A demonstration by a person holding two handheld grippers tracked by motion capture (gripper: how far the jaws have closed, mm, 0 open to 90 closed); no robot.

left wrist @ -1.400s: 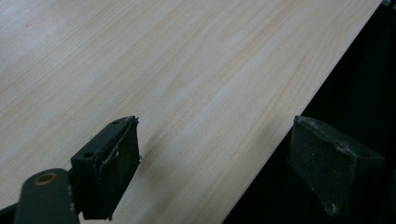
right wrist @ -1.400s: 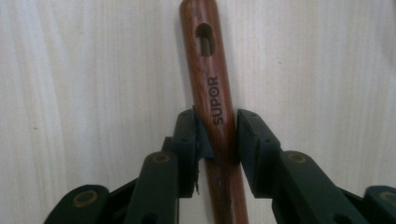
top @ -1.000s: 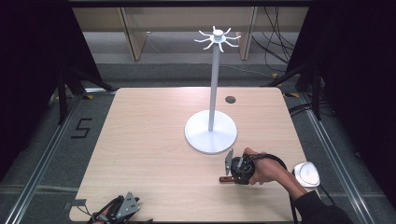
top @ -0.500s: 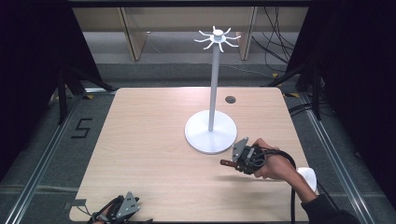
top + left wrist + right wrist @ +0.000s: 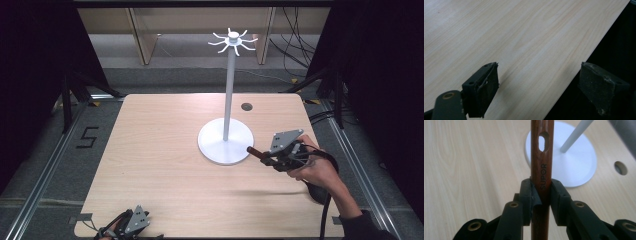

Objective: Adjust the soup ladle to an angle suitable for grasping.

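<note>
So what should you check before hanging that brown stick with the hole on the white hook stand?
1. Grip: right gripper has both pads pressed on the wooden handle. Ok.
2. Hanging hole: the slot near the handle's end is clear of the pads. Ok.
3. Stand: the white stand is upright, its round base flat on the table. Ok.
4. Hooks: the hooks at the top carry nothing. Ok.
5. Height: the handle end is down near the base, far below the hooks. Not ok.
6. Left gripper: jaws open, holding nothing, at the table's near edge, away from the stand. Ok.
</note>
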